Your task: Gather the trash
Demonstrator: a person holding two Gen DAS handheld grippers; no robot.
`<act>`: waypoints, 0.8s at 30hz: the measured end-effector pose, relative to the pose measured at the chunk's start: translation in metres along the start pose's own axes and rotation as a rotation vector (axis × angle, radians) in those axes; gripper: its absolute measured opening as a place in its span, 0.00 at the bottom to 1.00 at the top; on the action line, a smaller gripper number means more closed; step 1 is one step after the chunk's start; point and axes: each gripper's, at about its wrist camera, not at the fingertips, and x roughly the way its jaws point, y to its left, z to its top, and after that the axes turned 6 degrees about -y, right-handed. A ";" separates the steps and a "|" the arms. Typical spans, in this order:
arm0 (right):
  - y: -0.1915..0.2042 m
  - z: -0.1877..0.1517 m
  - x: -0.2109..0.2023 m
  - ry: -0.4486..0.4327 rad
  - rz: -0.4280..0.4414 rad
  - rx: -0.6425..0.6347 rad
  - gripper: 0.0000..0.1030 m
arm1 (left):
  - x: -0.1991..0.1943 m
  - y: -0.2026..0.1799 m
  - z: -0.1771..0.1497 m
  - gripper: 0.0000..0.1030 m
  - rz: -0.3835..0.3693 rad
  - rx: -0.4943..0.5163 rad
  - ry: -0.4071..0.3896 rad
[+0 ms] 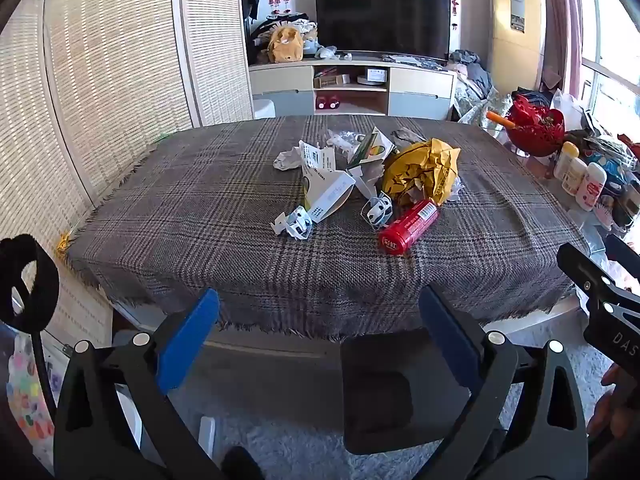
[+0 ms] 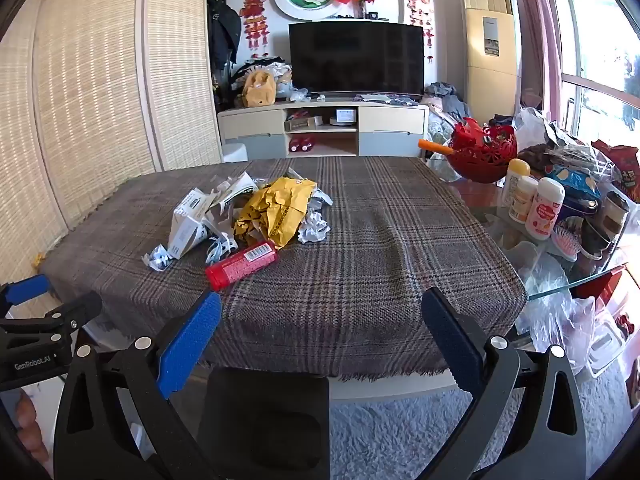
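Note:
A pile of trash lies on the plaid-covered table [image 1: 200, 240]: a red tube [image 1: 408, 226], a crumpled yellow envelope [image 1: 422, 170], a white carton [image 1: 326, 196] and crumpled paper scraps [image 1: 296, 224]. The right wrist view shows the same red tube [image 2: 242, 265], yellow envelope [image 2: 276, 210], white carton [image 2: 186, 224] and a paper ball [image 2: 314, 230]. My left gripper [image 1: 320, 320] is open and empty, short of the table's near edge. My right gripper [image 2: 320, 320] is open and empty, over the near edge, right of the pile.
A black bin [image 1: 378, 392] stands on the floor below the near table edge, also in the right wrist view [image 2: 264, 428]. A red basket [image 2: 482, 152], bottles [image 2: 534, 208] and plastic bags [image 2: 560, 312] crowd the glass table at the right. A TV cabinet [image 2: 324, 124] stands behind.

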 end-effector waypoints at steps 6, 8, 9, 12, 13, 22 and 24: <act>-0.001 0.000 0.000 -0.001 0.002 0.003 0.97 | 0.000 0.000 0.000 0.92 0.005 0.002 0.000; -0.001 -0.001 0.000 -0.002 0.002 0.001 0.97 | 0.001 0.000 0.000 0.92 0.005 0.000 0.000; -0.001 -0.001 0.001 0.000 0.002 0.003 0.97 | 0.000 0.002 0.002 0.92 0.004 -0.001 0.001; -0.001 -0.001 0.001 0.000 0.002 0.002 0.97 | 0.001 0.002 0.002 0.92 0.003 -0.002 -0.001; -0.001 0.000 0.001 0.001 0.003 0.003 0.97 | 0.001 0.003 0.002 0.92 0.002 -0.003 0.000; 0.002 0.002 0.001 0.003 0.004 0.003 0.97 | 0.001 0.002 0.002 0.92 0.002 -0.005 -0.005; 0.003 0.004 0.000 0.003 0.005 0.001 0.97 | 0.001 0.002 0.001 0.92 0.002 -0.005 -0.006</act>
